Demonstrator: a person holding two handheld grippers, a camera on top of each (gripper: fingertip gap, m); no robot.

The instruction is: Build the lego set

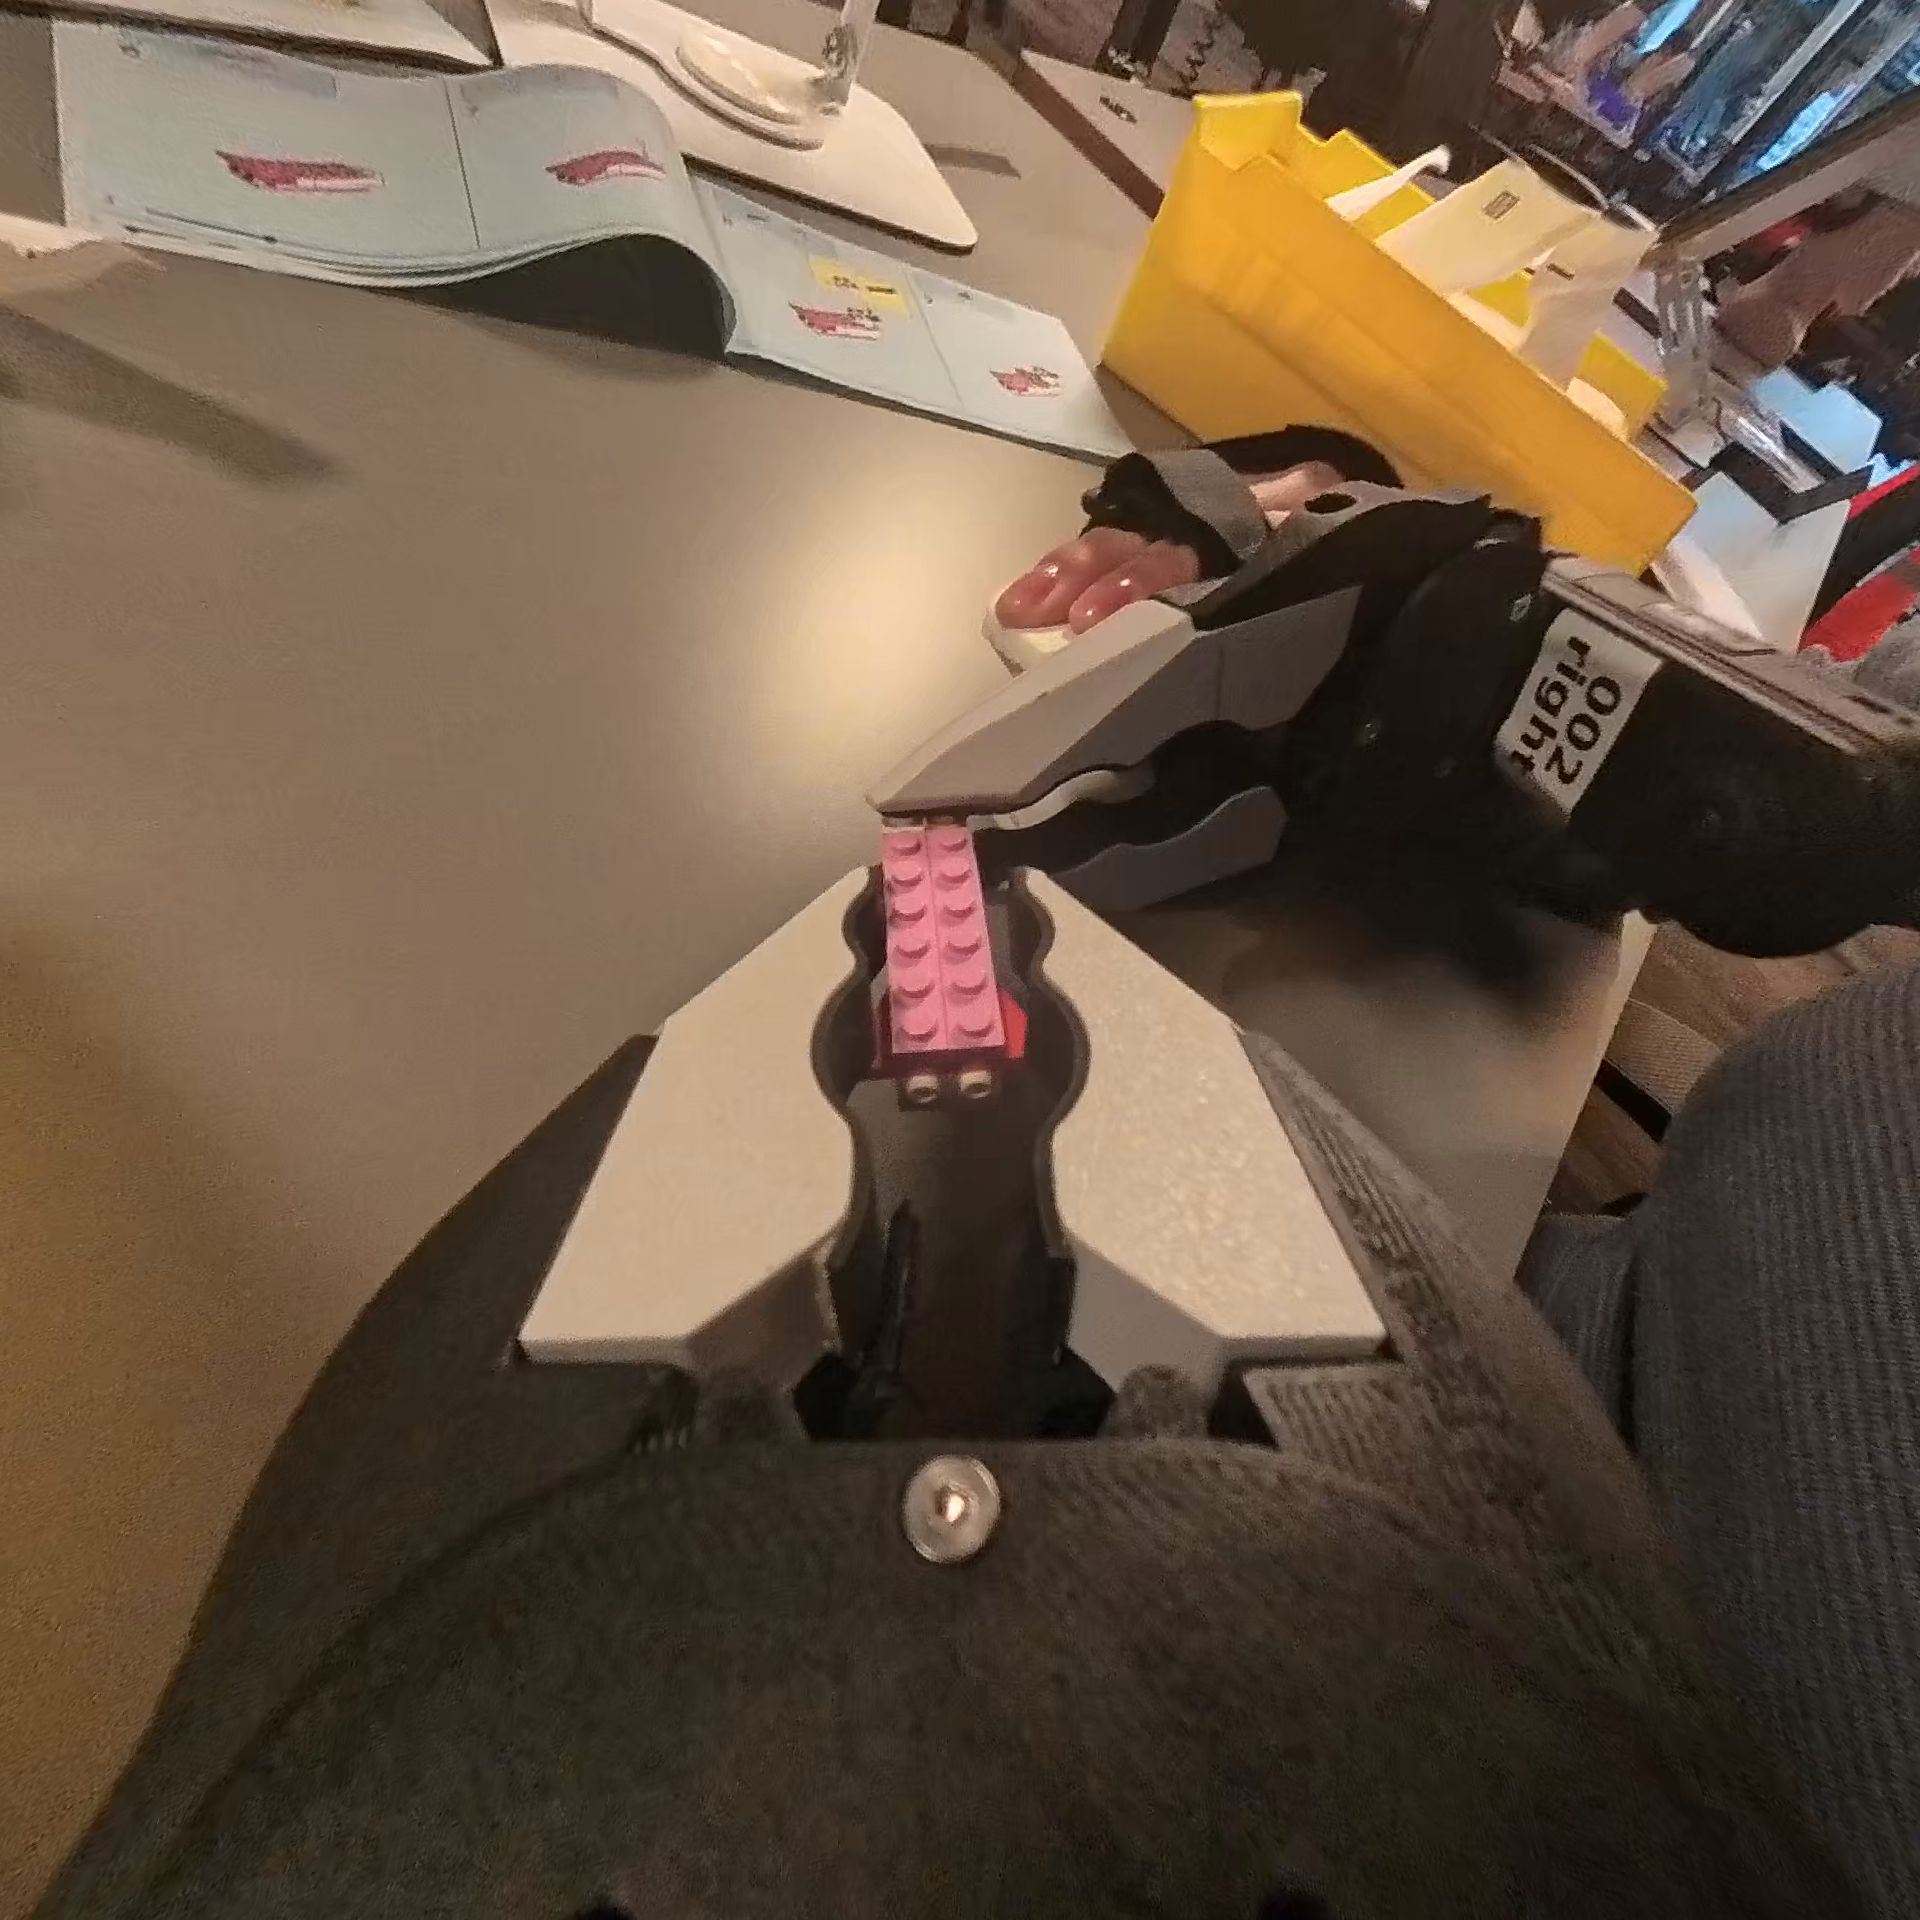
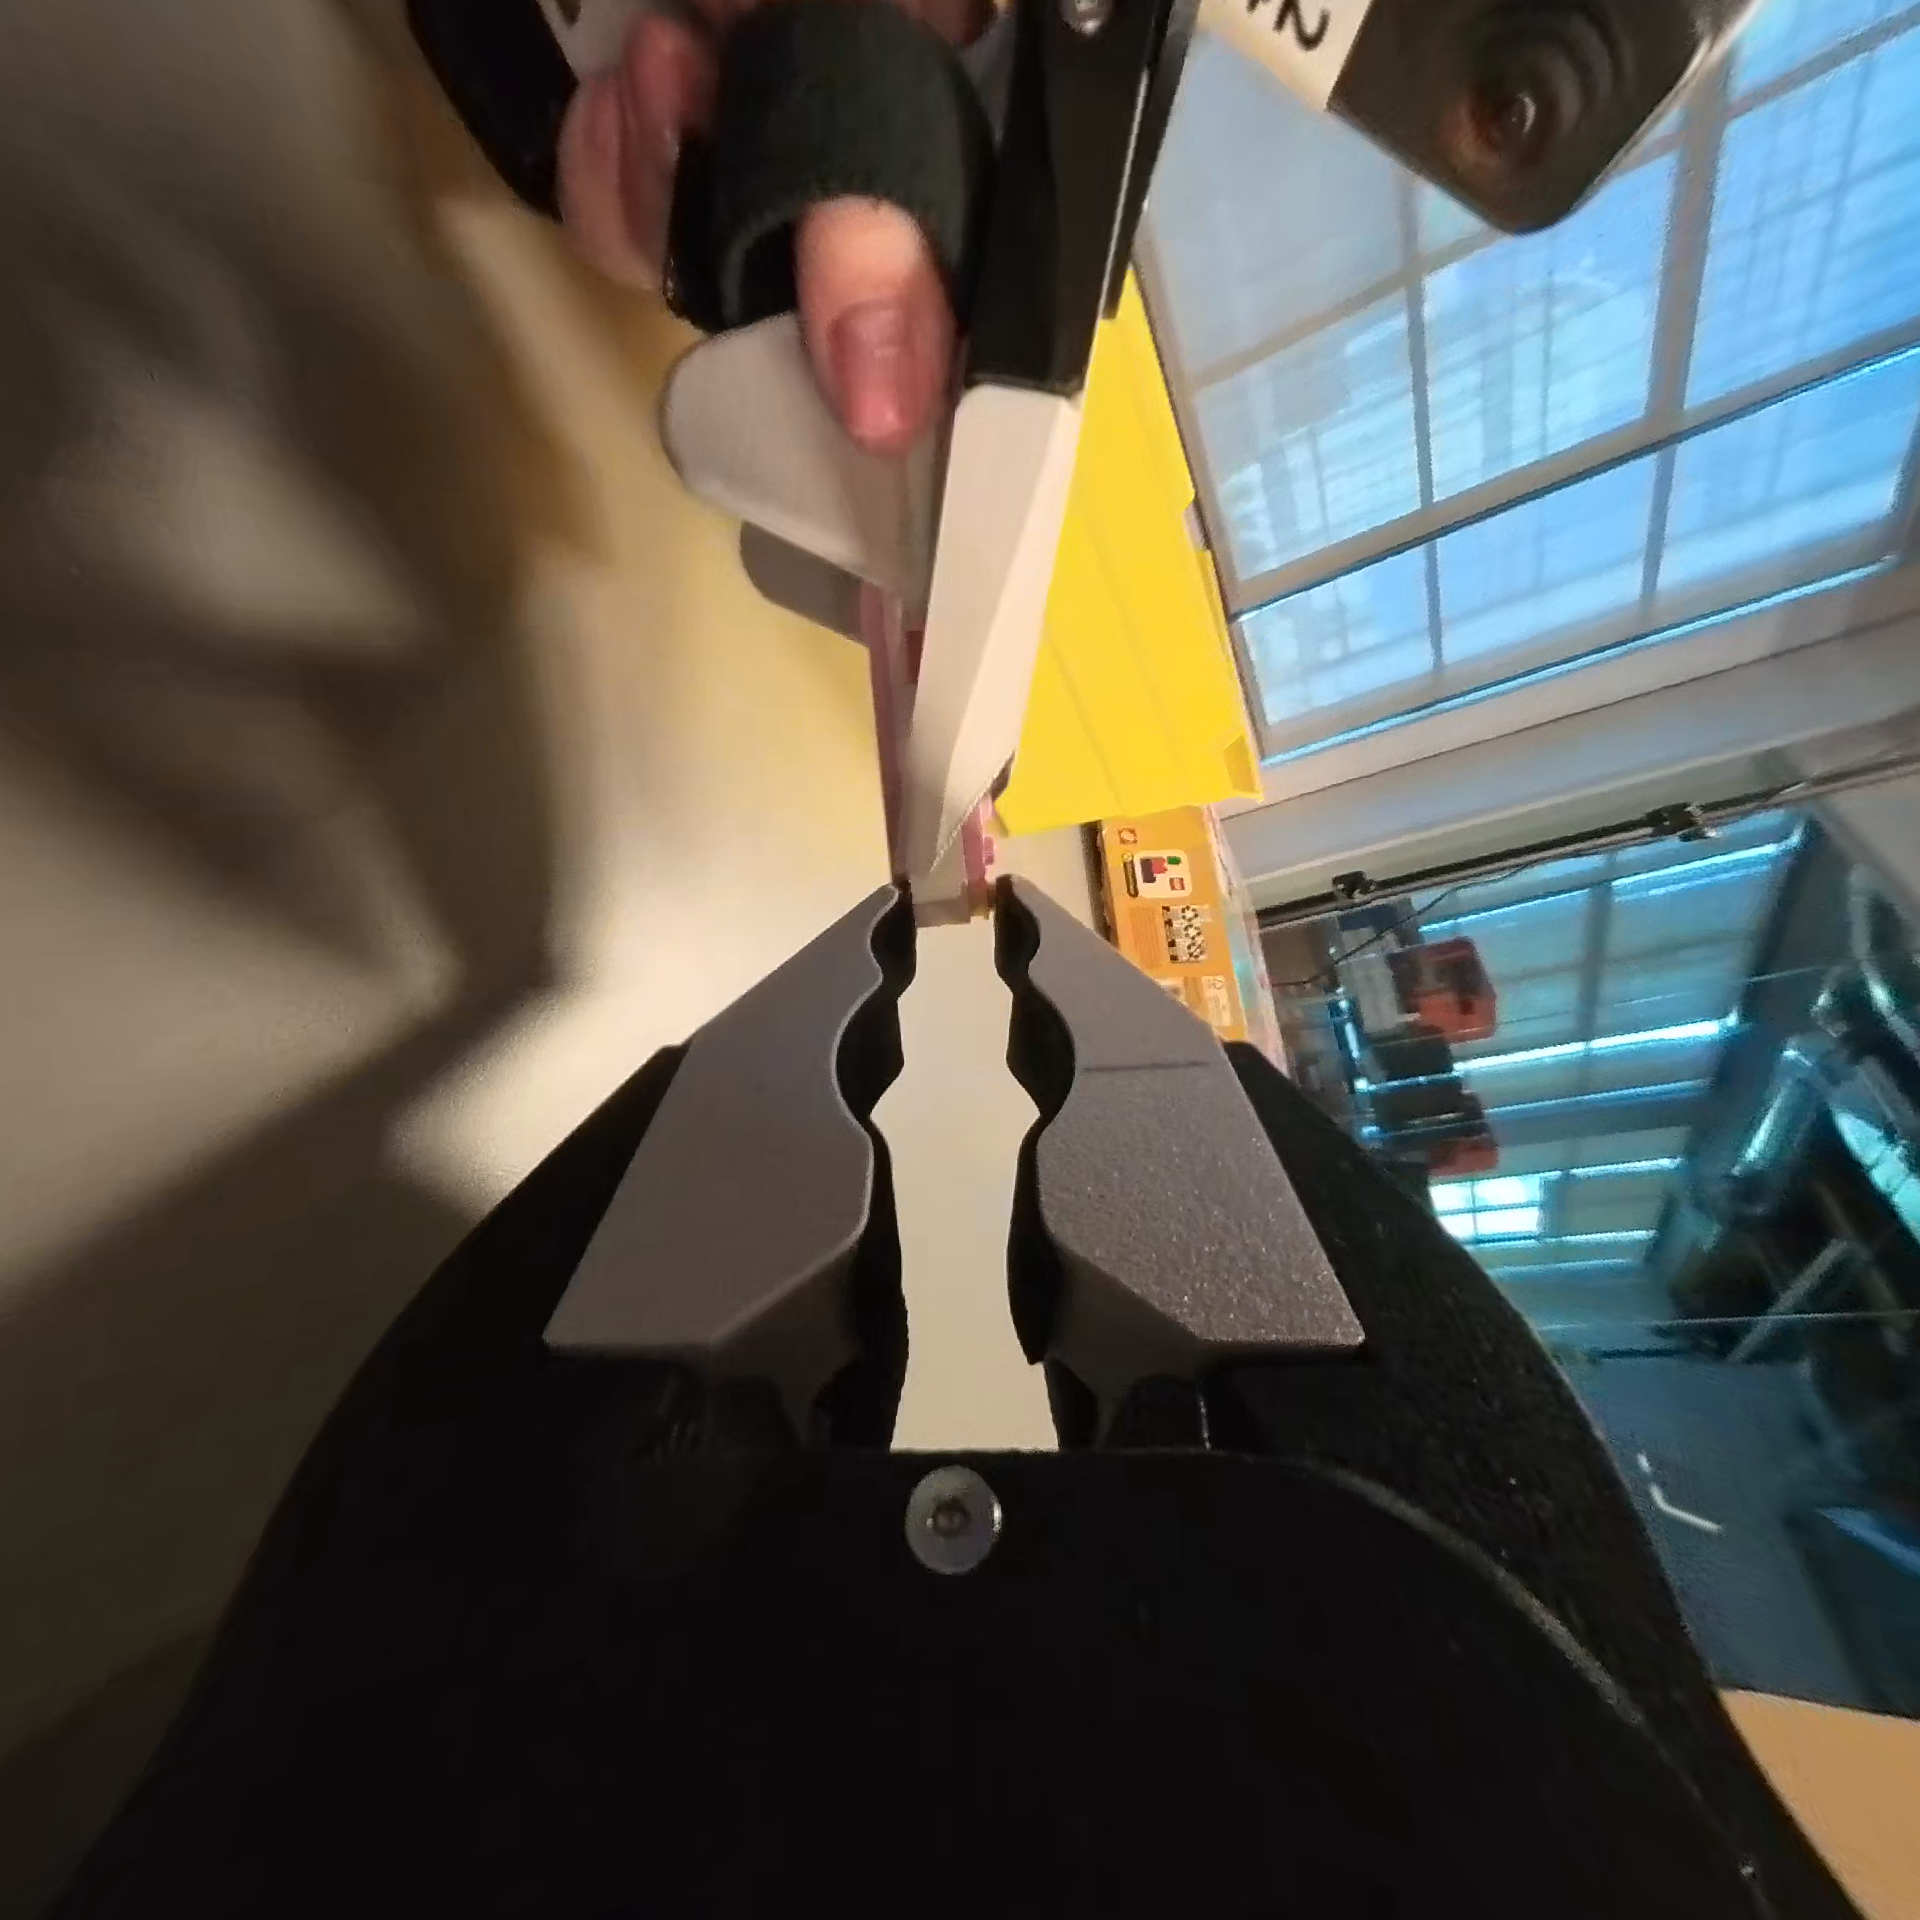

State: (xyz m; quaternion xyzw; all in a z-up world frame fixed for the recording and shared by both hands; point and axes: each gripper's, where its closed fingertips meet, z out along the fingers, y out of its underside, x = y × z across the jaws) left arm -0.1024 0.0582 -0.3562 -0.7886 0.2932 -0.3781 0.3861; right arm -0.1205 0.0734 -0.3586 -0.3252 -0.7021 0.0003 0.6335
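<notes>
A pink studded brick assembly (image 1: 940,956), with red and white parts under its near end, lies lengthwise between my left gripper's (image 1: 940,894) fingers. Narrow dark gaps show on both sides of it, so the left jaws stand open around it. My right gripper (image 1: 935,821) comes in from the right and is shut on the assembly's far end. In the right wrist view the right gripper (image 2: 954,902) pinches the white and pink end of the assembly (image 2: 951,906) at its fingertips. The left gripper's white finger (image 2: 987,623) reaches down to it from above, with a gloved hand (image 2: 831,208) behind.
A yellow bin (image 1: 1351,312) with paper bags stands at the back right; it also shows in the right wrist view (image 2: 1122,644). An open instruction booklet (image 1: 416,187) and a white board (image 1: 883,177) lie at the back of the grey table (image 1: 416,675). An orange box (image 2: 1174,935) stands beyond the bin.
</notes>
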